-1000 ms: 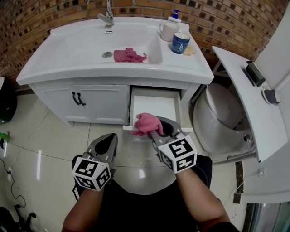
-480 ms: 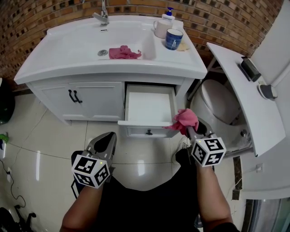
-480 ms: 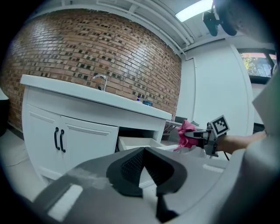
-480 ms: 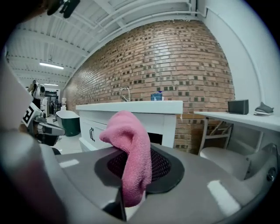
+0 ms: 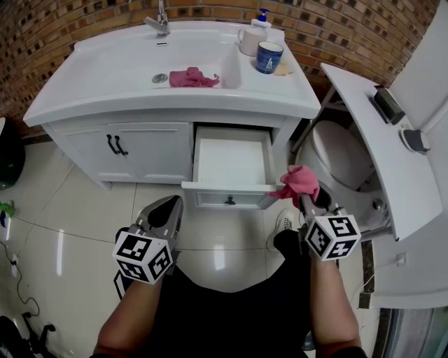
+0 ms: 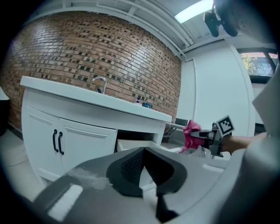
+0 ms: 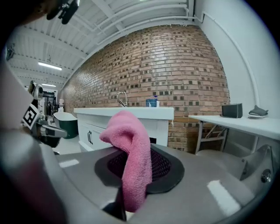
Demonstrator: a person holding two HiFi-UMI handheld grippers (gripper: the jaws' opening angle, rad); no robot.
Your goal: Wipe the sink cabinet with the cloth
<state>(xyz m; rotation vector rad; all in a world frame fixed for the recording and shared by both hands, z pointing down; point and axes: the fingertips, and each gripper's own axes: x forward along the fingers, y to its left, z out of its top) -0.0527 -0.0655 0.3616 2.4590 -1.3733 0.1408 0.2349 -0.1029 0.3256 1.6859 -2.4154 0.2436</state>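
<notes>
Nearest to you, your left gripper [image 5: 168, 208] hangs over the tiled floor [image 5: 63, 210] in front of the cabinet doors. Its jaws meet at the tips and nothing is between them. Your right gripper [image 5: 303, 198] is clamped on the pink cloth [image 5: 298, 181]. In the right gripper view the cloth [image 7: 131, 144] runs lengthwise along the jaws: its lower end is pinched between the pads, and its bunched top rises above the tips and folds over to the left. From your head view this bunch points forward and a little left, toward the sink cabinet [image 5: 140, 150].

The cloth is just beside the right front corner of the open drawer [image 5: 231, 164]; whether it touches, I cannot tell. This drawer stands out from the cabinet and its inside is white. To your right a large white appliance [image 5: 343, 161] with a raised lid stands close to the gripper.

Farther, a second pink cloth [image 5: 192, 77] lies in the basin near the drain. A blue cup [image 5: 269, 57], a white mug [image 5: 248, 40] and a soap bottle [image 5: 262, 17] stand on the counter's right part, with the faucet [image 5: 159, 24] and the brick wall [image 5: 70, 21] behind.
</notes>
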